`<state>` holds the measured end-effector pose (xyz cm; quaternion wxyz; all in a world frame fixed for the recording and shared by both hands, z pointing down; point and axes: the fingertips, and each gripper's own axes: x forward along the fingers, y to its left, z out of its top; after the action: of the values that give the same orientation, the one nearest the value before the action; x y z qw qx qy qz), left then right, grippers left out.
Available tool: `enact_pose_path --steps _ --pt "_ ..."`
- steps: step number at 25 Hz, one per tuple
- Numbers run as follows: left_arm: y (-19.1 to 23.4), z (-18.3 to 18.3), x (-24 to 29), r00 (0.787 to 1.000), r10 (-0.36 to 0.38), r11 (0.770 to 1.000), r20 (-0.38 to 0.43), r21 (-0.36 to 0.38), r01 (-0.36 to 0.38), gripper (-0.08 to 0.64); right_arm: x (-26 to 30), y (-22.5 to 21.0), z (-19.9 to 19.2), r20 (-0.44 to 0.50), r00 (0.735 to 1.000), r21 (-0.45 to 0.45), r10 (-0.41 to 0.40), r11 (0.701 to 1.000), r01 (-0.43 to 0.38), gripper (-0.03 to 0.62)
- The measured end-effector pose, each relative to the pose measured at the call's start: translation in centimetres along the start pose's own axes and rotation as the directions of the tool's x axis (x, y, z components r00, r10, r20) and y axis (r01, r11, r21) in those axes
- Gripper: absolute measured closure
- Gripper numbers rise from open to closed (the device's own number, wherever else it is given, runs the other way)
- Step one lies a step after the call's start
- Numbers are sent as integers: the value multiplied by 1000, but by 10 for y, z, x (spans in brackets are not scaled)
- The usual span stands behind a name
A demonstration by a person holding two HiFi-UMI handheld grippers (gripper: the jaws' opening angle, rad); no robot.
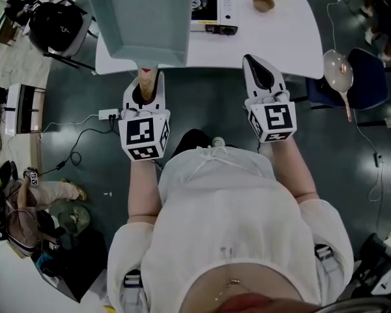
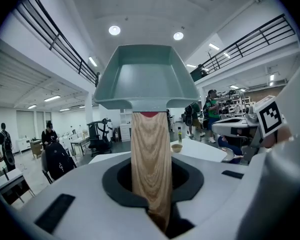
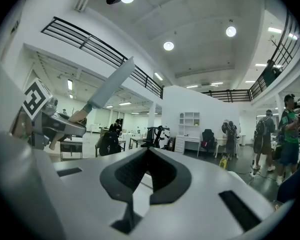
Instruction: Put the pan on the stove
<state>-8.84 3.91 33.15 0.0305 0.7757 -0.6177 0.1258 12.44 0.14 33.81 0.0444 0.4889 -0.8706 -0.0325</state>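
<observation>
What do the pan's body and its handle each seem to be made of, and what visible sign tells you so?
The pan body: probably coated or enamelled metal, matte grey-green; even colour, thin smooth walls, no grain. The handle: wood or a wood-look finish, pale tan; long grain streaks run down it.

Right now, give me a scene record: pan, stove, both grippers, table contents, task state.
pan: teal, square, held in the air over the table's near edge
left gripper: shut on the pan's wooden handle
right gripper: shut, nothing between its jaws
stove: on the white table, partly hidden by the pan
bowl: right of the stove
task state: pan not yet on stove
</observation>
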Motion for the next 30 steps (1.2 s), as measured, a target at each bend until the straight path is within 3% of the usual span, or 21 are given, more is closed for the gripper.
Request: enact_pose_path --steps 12,18,24,30 --pt "54 1 150 993 -88 996 -84 -24 87 486 137 -41 -13 -60 998 4 -22 1000 22 586" --pt "76 -24 227 970 -146 989 -196 -42 140 485 207 -60 -32 -114 993 14 -43 999 45 586" --pt "87 -74 277 922 -194 981 -336 -62 184 485 251 -70 -62 -175 983 39 -63 997 70 586" --pt "90 -123 317 832 -249 968 -496 -98 231 485 281 -79 -89 -247 965 64 -83 993 101 584"
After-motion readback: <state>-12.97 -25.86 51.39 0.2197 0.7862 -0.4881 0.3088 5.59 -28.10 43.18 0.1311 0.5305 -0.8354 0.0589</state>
